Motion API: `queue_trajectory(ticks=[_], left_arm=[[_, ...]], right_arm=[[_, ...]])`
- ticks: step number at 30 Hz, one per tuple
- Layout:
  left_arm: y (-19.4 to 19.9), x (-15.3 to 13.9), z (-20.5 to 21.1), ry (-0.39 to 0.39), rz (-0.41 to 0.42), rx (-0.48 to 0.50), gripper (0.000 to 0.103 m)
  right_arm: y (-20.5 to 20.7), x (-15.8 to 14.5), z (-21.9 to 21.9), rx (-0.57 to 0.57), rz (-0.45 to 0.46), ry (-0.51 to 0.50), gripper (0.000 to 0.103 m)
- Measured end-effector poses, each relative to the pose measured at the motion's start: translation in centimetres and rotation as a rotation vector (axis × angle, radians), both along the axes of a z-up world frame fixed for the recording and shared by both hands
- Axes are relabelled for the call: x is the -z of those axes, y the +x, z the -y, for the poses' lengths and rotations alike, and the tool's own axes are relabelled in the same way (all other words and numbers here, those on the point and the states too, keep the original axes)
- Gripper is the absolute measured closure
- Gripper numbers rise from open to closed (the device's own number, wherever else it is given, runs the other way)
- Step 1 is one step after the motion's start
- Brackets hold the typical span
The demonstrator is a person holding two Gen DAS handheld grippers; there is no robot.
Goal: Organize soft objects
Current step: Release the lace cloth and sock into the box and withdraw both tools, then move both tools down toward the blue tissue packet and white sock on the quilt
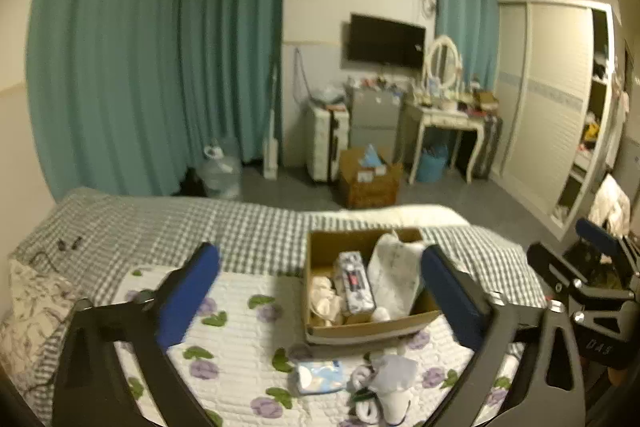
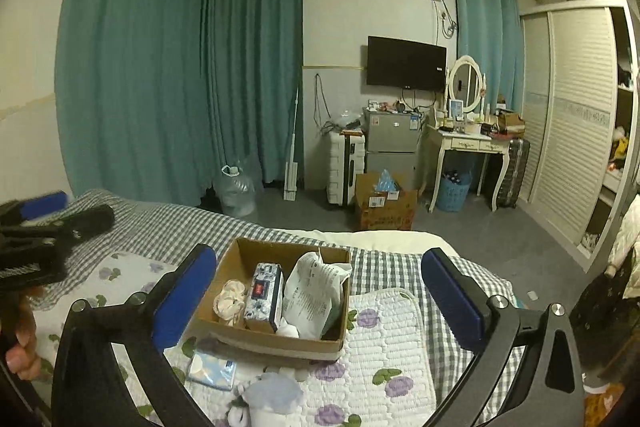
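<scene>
A cardboard box [image 1: 316,251] [image 2: 236,259] stands on the bed's flowered quilt [image 1: 240,339] [image 2: 392,339]. Inside it are a patterned tissue pack [image 1: 356,281] [image 2: 264,297], a white plastic bag [image 1: 394,275] [image 2: 316,289] and a cream soft item [image 1: 324,297] [image 2: 230,297]. In front of the box lie a blue-white wipes pack [image 1: 318,377] [image 2: 212,369] and a pale plush toy [image 1: 390,385] [image 2: 272,397]. My left gripper [image 1: 320,289] is open above the quilt, nothing between its blue pads [image 1: 188,299]. My right gripper [image 2: 316,293] is open too, held above the box, empty.
The checked bedsheet [image 1: 240,231] [image 2: 168,227] runs to the bed's far edge. A patterned pillow [image 1: 32,311] lies at left. On the floor beyond are a second cardboard box [image 2: 384,203], a water jug [image 2: 236,189], a dressing table [image 2: 468,147] and a wardrobe [image 2: 576,123].
</scene>
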State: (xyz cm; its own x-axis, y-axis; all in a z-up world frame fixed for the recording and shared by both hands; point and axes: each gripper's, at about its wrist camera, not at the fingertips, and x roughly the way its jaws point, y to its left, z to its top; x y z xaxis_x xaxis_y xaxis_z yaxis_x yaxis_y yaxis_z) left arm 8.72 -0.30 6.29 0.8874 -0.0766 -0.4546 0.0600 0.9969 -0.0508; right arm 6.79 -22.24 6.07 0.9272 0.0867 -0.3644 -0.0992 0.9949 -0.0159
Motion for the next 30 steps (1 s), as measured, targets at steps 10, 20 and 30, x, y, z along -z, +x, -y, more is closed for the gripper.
queue_trajectory(ticks=[10,20,30], left_arm=[[-5.2,-0.8,-1.3,0.013,0.056,-0.018,0.000],[-7.6,0.2,-2.6,0.007,0.056,-0.031,0.000],[-7.6,2.7,-2.2,0.043,0.012,-0.023,0.000]], right_arm=[[-5.7,-1.0,-1.5,-0.034,0.020,-0.037,0.000],[-9.2,0.1,-3.0,-0.055,0.017,-0.053,0.000],[-8.7,2.0,-3.3,-0.063,-0.026,-0.049,0.000]])
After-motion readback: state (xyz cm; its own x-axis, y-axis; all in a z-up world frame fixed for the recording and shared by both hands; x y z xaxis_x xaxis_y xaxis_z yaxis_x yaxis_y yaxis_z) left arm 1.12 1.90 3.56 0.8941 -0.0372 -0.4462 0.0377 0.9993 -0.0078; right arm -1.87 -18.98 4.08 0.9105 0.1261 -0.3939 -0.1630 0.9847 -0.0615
